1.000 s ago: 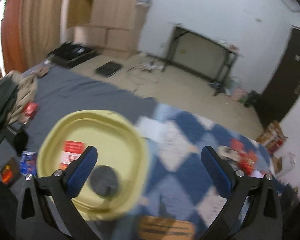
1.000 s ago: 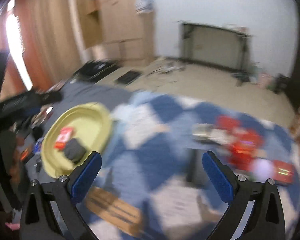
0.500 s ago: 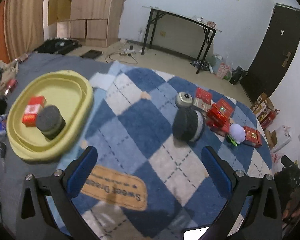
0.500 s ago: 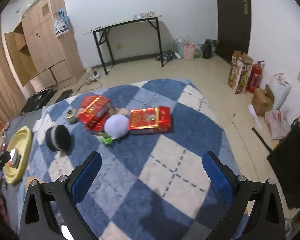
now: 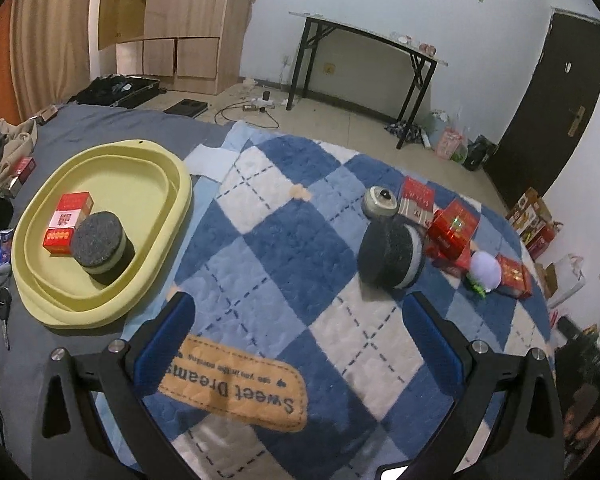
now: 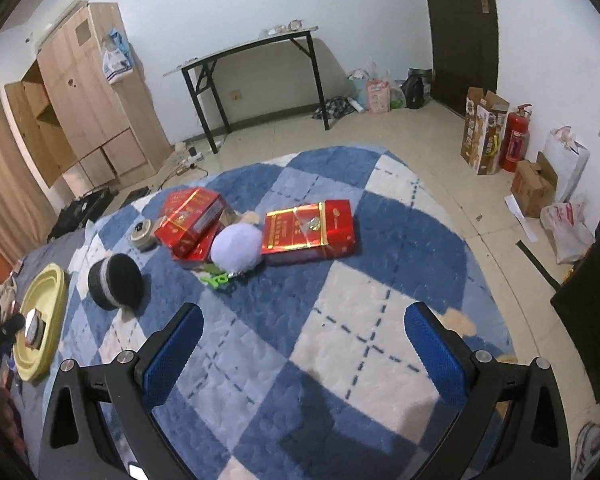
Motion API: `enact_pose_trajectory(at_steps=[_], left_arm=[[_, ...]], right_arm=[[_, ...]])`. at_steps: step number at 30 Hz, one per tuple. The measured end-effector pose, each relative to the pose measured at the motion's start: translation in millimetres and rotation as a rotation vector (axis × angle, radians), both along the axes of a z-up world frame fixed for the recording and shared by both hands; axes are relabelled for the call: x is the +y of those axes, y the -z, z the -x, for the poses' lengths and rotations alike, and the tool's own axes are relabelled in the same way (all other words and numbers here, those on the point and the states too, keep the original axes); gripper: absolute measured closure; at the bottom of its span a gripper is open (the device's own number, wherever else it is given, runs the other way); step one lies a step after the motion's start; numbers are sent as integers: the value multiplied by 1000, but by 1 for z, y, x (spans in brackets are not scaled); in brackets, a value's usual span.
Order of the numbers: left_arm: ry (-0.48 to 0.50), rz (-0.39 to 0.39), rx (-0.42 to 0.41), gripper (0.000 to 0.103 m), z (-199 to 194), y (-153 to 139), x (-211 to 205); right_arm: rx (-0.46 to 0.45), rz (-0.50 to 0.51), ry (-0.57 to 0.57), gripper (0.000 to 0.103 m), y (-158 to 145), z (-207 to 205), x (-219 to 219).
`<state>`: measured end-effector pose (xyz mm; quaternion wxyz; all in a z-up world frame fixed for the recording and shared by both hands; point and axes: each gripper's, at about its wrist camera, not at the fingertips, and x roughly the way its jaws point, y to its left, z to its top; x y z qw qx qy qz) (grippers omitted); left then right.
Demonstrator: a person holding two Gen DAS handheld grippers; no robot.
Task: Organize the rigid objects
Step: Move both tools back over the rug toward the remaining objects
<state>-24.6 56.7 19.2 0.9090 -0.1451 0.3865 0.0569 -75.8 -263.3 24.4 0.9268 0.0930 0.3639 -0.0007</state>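
Observation:
A yellow oval tray (image 5: 180, 200) lies at the left and holds a red box (image 5: 68, 216) and a dark round puck (image 5: 100, 242). On the blue checked blanket (image 5: 284, 248) a second dark puck (image 5: 390, 256) stands on edge, beside a small round tin (image 5: 380, 202), several red boxes (image 5: 454, 228) and a lilac ball (image 5: 486, 270). My left gripper (image 5: 300, 340) is open and empty above the blanket. My right gripper (image 6: 304, 344) is open and empty, short of the large red box (image 6: 308, 230), the lilac ball (image 6: 234, 248) and the puck (image 6: 118, 280).
A green clip (image 6: 216, 280) lies by the ball. Clothes and keys (image 5: 4, 308) lie left of the tray. A black-legged table (image 6: 256, 80), a wardrobe (image 6: 84, 100), cartons and a fire extinguisher (image 6: 516, 138) stand around the floor.
Both grippers swung right, away from the tray, toward the pile of red boxes. The views have since settled, and both stayed open and empty.

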Motion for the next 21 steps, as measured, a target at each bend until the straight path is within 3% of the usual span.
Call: enact_pose_trajectory(at_steps=[21], left_arm=[[56, -17, -12, 0, -8, -2, -19]], right_arm=[[36, 40, -23, 0, 12, -18, 4]])
